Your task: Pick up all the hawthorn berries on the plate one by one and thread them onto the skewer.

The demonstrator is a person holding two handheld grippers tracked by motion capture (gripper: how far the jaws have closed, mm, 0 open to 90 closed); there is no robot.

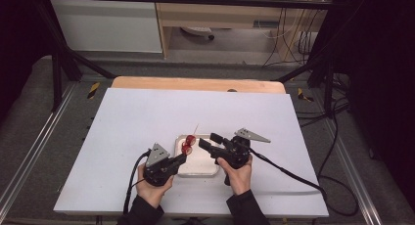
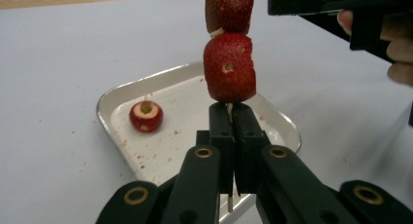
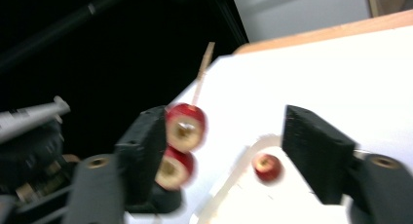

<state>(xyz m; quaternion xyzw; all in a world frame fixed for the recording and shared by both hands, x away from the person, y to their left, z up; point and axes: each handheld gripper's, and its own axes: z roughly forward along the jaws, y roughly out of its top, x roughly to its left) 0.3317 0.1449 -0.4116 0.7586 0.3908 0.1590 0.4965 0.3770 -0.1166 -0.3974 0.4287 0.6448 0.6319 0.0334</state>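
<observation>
Black jaws of the left hand-held gripper (image 2: 229, 131) stand clenched on a thin wooden skewer (image 2: 229, 107), pinching it just below the lower of two red fruit pieces (image 2: 229, 68) threaded on it. The skewer rises upright in the left gripper view, with the second piece above the first and the bare point showing past them in the right gripper view (image 3: 202, 73).

Beneath the skewer sits a shallow metal tray (image 2: 117, 95) on the white table (image 1: 137, 117), and one more fruit piece (image 2: 145, 116) lies loose in it, cut face up, well apart from the skewer.

Judging by this, the work in hand is threading fruit onto the skewer: two pieces are on, one waits in the tray. The right hand-held gripper (image 3: 234, 136) has its jaws spread with nothing pressed between them; its left jaw is just beside the skewered pieces, and whether it touches them I cannot tell because that view is blurred. In the high view it hangs over the tray's far right corner (image 1: 208, 143), close to the left one (image 1: 181, 159).

The next move likely calls for the right gripper to drop to the loose piece, close gently on its sides without crushing it, and bring its core in line with the skewer's point while the left holds the stick steady.
</observation>
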